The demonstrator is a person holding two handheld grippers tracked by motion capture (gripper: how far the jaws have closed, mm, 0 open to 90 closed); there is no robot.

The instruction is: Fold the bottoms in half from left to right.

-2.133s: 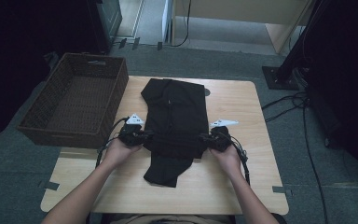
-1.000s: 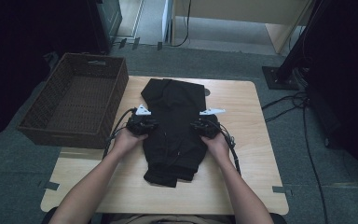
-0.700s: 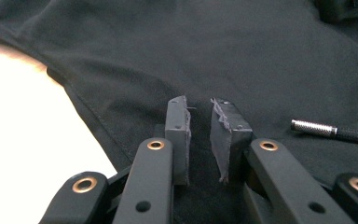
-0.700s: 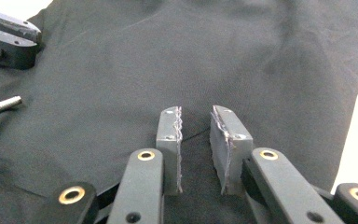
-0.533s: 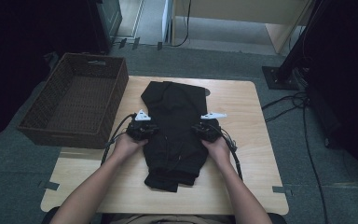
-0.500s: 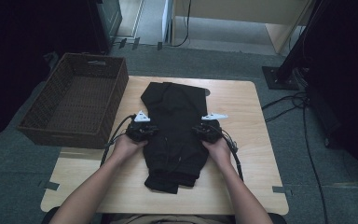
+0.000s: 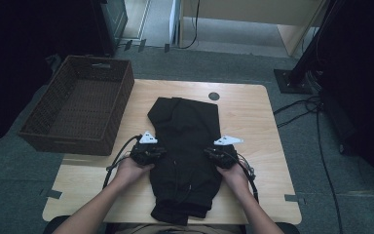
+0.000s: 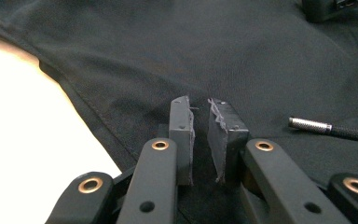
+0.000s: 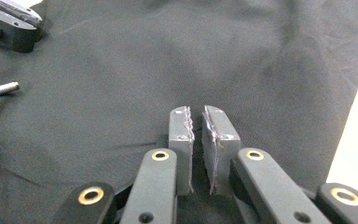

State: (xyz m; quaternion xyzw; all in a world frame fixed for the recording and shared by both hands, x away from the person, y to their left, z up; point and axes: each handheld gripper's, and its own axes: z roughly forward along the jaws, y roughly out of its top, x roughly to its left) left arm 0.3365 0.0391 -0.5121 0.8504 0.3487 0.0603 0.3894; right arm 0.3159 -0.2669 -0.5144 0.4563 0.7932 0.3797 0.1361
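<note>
A black hooded garment [image 7: 185,146] lies lengthwise down the middle of the wooden table [image 7: 253,122], its near end at the front edge. My left gripper [image 7: 160,154] sits on its left side, my right gripper [image 7: 208,154] on its right side, a hand behind each. In the left gripper view the pads [image 8: 200,112] stand almost together with dark cloth pinched low between them. The right gripper [image 9: 196,116] has just been closing, and its pads also pinch a fold of the cloth. A metal-tipped drawstring [image 8: 310,125] lies on the fabric between them.
A dark wicker basket [image 7: 78,105] stands at the table's left, partly past the edge. A round cable hole [image 7: 214,96] is at the table's far side. Cables [image 7: 316,126] trail on the floor to the right. Bare wood flanks the garment.
Both hands have drawn back toward the person, and the garment has slid with them toward the front edge. The two grippers kept their spacing.
</note>
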